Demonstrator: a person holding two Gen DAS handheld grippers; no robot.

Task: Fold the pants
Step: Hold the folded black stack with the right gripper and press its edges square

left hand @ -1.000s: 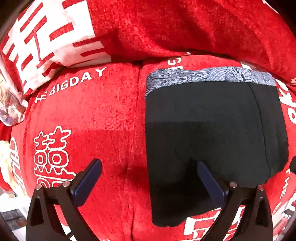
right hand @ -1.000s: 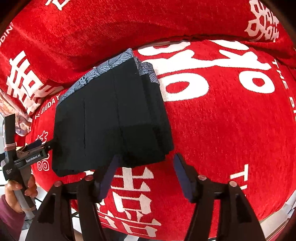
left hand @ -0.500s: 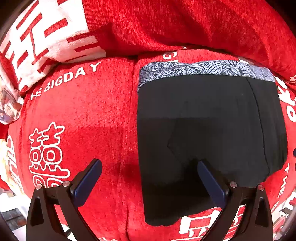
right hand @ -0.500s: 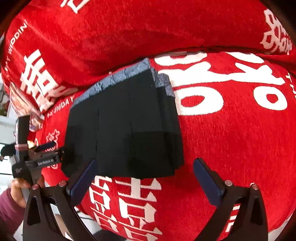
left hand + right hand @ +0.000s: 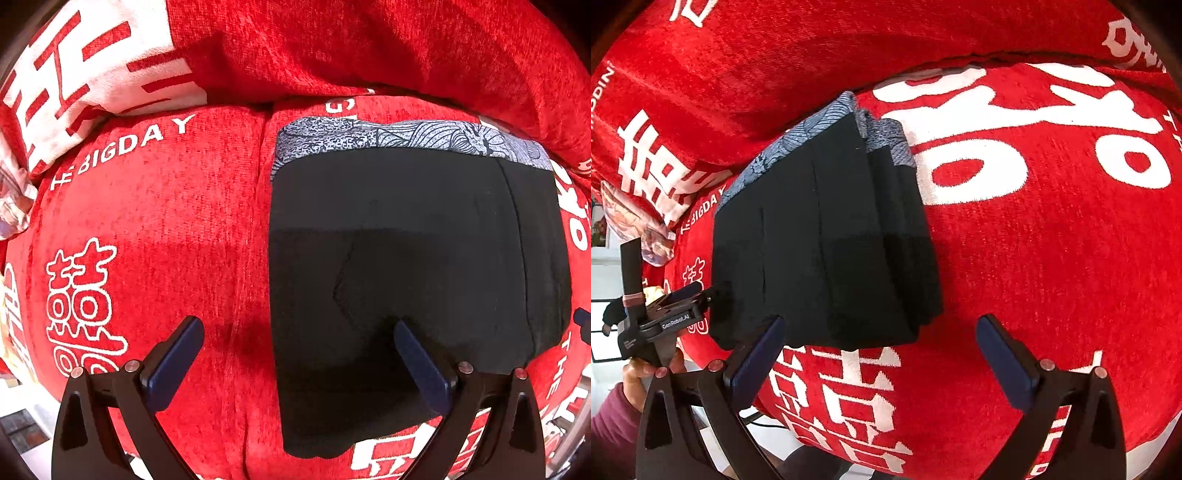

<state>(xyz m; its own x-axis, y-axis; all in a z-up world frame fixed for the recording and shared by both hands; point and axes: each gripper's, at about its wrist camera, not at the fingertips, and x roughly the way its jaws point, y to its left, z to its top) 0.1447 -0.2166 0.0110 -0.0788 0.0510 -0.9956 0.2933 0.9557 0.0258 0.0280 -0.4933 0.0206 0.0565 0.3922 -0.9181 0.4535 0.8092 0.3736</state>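
A red plush cover printed with white characters and the words "BIGDAY" spreads over a cushioned seat, with a back cushion in the same red fabric rising behind it. On the seat lie the pants, black, folded into a compact rectangle, their grey patterned waistband along the far edge against the back cushion. In the right wrist view the stacked layers of the fold show as stepped edges on the right side of the bundle.

The left gripper points down over the seat with its blue-padded fingers spread wide; one finger stands over bare red fabric, the other over the near part of the pants, and nothing is clamped between them. In the right wrist view a hand in a dark red sleeve holds this tool at the left edge of the bundle.

The right gripper is released too, its fingers standing wide apart just in front of the near edge of the pants, over the white lettering, gripping nothing
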